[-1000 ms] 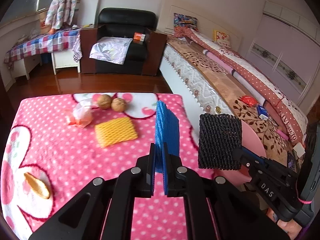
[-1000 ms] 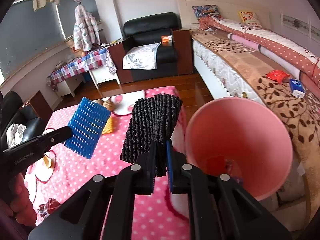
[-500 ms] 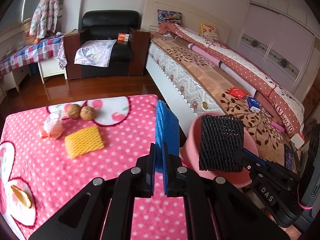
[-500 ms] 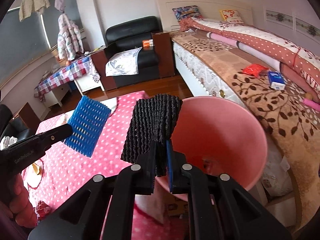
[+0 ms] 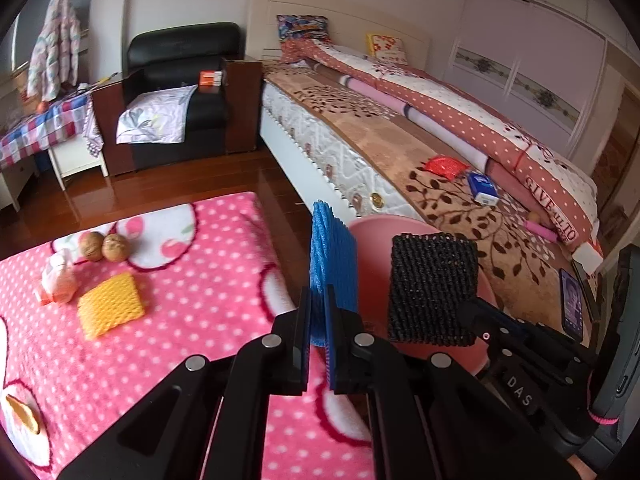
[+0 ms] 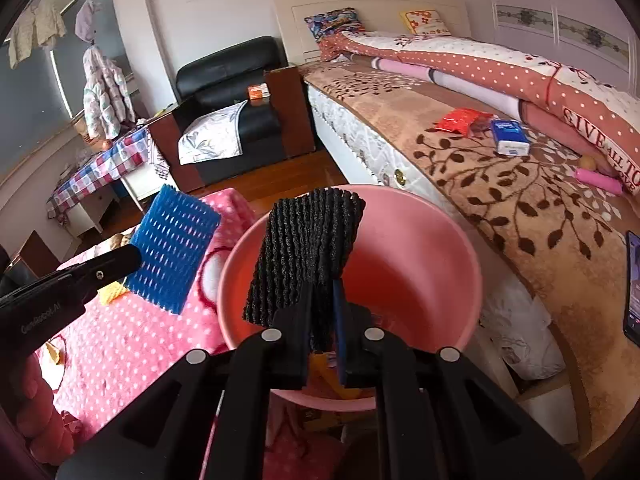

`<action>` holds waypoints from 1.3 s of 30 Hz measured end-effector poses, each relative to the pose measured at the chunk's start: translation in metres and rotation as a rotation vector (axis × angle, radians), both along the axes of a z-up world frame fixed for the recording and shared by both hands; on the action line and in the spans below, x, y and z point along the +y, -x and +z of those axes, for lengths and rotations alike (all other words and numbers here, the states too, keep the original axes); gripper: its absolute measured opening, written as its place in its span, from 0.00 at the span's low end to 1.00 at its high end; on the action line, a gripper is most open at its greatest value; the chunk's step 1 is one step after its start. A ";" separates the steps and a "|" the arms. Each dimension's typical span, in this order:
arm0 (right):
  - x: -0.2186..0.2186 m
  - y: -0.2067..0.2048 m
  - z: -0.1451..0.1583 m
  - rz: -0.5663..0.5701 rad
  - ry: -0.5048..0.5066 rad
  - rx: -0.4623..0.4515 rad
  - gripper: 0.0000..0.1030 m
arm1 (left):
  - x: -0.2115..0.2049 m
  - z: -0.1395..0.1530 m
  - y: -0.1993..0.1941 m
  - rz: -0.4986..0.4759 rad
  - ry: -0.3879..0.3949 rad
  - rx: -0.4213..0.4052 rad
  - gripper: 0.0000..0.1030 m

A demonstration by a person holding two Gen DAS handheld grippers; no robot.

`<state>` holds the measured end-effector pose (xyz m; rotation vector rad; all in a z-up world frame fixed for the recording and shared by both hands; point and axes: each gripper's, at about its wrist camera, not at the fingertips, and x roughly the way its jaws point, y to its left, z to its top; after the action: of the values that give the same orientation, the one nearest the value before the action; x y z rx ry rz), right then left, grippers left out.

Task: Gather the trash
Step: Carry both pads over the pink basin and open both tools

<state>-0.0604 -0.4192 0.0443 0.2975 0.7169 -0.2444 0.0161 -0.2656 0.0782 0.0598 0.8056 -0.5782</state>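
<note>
1. The left gripper [image 5: 319, 318] has its jaws clamped on a blue foam net [image 5: 332, 256]. The net stands on its edge, and its long side points up and away from the jaws.
2. The blue foam net is just beside the pink bin [image 6: 420, 248], over the edge of the table [image 5: 180, 320] with the pink dotted cloth.
3. The right gripper [image 6: 322, 312] has its jaws clamped on a black foam net [image 6: 308, 256]. Its long side points up from the jaws and leans a little to the right.
4. The black foam net hangs over the open mouth of the pink bin.
5. A yellow foam net [image 5: 110, 306] lies flat on the table, well apart from the pink bin.
6. Two walnuts [image 5: 104, 246] sit on the table, farther from the pink bin than the yellow foam net.
7. The bed [image 6: 500, 168] is just beside the pink bin.
</note>
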 end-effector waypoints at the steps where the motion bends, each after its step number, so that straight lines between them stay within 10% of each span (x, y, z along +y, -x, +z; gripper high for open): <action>1: -0.002 0.001 -0.001 -0.006 0.002 0.001 0.10 | -0.005 0.000 0.001 -0.010 -0.002 -0.002 0.05; 39: -0.035 0.000 -0.032 -0.064 -0.048 0.056 0.10 | -0.065 -0.036 -0.001 -0.087 -0.067 0.068 0.06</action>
<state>-0.0601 -0.4542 0.0122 0.3605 0.7697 -0.2972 0.0175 -0.3304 0.0422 0.1380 0.8921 -0.6379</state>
